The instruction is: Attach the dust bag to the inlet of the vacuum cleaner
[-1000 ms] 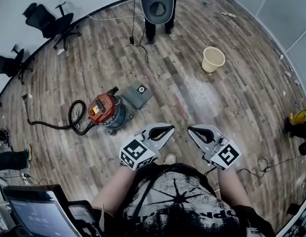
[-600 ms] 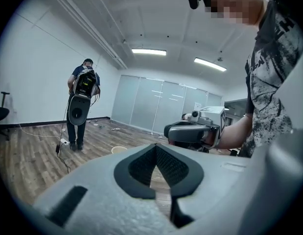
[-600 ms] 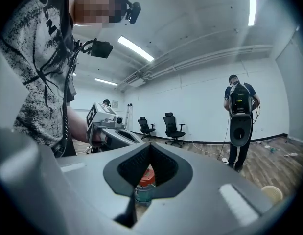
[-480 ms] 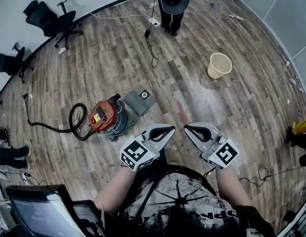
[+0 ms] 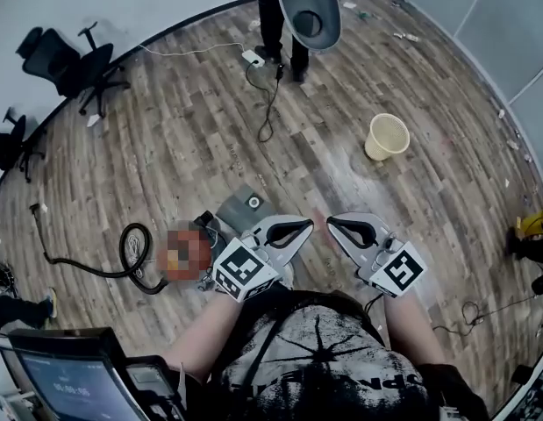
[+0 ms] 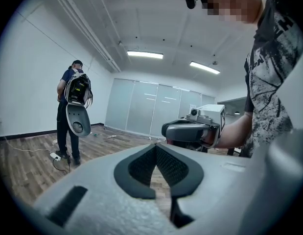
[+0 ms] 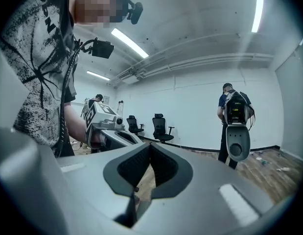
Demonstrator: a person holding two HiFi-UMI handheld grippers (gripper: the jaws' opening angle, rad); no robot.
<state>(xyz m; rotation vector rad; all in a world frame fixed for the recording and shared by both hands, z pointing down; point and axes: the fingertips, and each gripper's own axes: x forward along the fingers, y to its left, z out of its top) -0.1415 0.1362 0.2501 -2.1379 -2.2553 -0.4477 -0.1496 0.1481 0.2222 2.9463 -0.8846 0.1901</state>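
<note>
Glossy wood-plank floor [image 5: 210, 112]

Black short-sleeved T-shirt [image 5: 319, 358] with a white spiky print, at six o'clock. The left gripper [image 5: 307, 225] and right gripper [image 5: 332, 224] have pale grey shells with black lining. Each carries a black-and-white marker cube [image 5: 245, 270].
</note>
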